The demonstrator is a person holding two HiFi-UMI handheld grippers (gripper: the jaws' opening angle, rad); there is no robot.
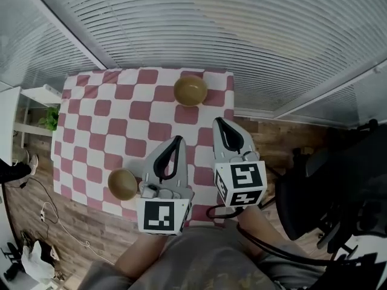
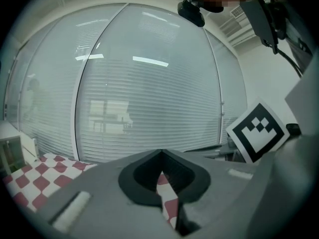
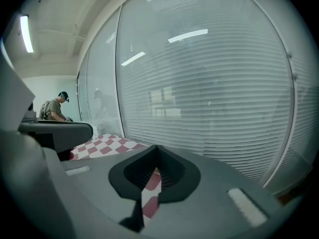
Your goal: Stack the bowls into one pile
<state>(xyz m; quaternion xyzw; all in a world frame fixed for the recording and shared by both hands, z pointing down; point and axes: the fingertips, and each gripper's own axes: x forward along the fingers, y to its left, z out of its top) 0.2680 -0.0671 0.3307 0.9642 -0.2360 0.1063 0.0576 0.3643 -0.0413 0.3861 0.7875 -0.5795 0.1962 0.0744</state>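
Left gripper (image 1: 177, 139) & right gripper (image 1: 217, 121) hover over table (image 1: 109, 110), jaws together, empty. Near bowl (image 1: 123, 184) by front edge, far bowl (image 1: 190, 90) well apart. No stack yet; next: open, grab one.

You have a counter under a red-and-white checked cloth (image 1: 121, 119). Off its right edge stands a black office chair (image 1: 323, 192); off its left edge, a green leafy plant (image 1: 49, 119).
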